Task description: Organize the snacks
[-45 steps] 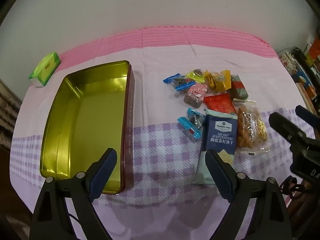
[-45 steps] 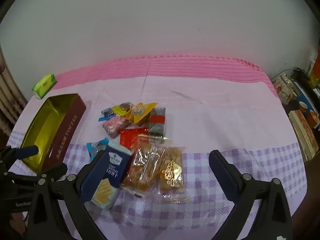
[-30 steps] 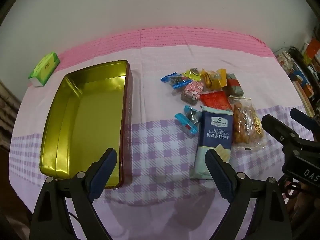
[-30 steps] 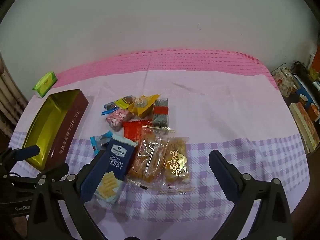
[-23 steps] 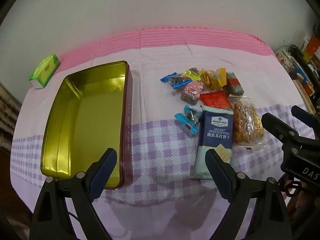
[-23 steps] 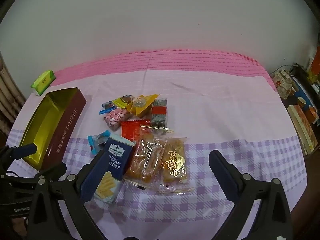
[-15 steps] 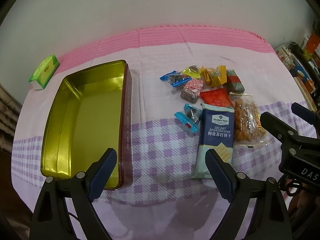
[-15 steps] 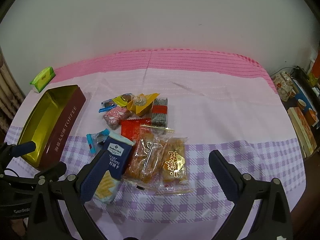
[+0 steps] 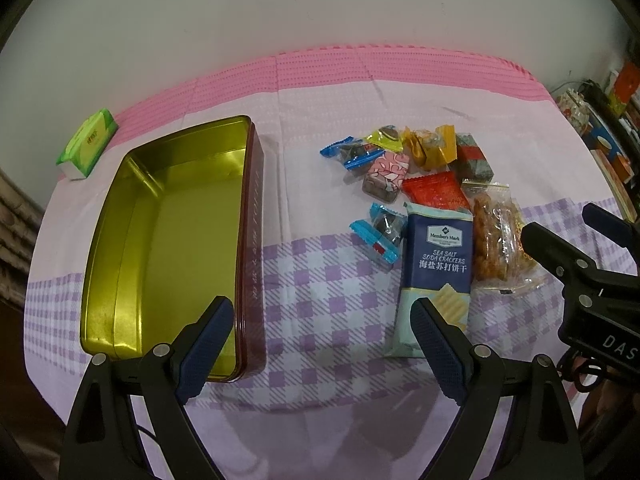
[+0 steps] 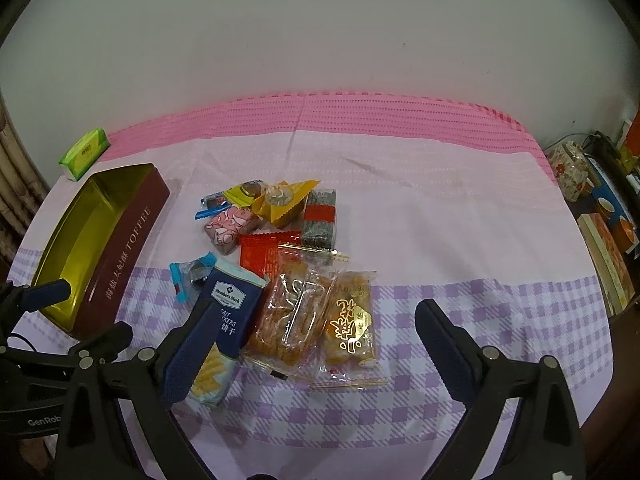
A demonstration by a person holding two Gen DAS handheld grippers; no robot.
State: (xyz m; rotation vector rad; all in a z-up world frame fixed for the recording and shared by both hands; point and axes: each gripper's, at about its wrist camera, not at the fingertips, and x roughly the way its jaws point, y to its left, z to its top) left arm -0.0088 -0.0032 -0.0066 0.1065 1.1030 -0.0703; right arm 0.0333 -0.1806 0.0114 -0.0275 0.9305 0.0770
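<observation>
Gold-lined and bare inside, the toffee tin lies lidless on the surface at about 9 o'clock in the left wrist view; its maroon side reads TOFFEE in the right wrist view, where its near corner is hidden behind the left gripper. The snacks sit in a loose pile at about 2 o'clock, well apart from the tin. Nearest is the navy Member's Mark soda cracker pack, its lower end partly covered by a gripper finger in both views. Just beside it lies a clear bag of fried orange snacks, touching a second clear packet with gold lettering; in the left wrist view that second packet is mostly hidden behind the right gripper. Farther back are a red sachet, a pink wrapped sweet, blue-wrapped candies, yellow wrappers and a grey block with a red band; their print is too small to read. A green tissue pack rests at 10 o'clock near the cloth's pink edge. Both grippers hover with jaws spread wide, holding nothing. Shelves of boxes at 3 o'clock are cut off by the frame
</observation>
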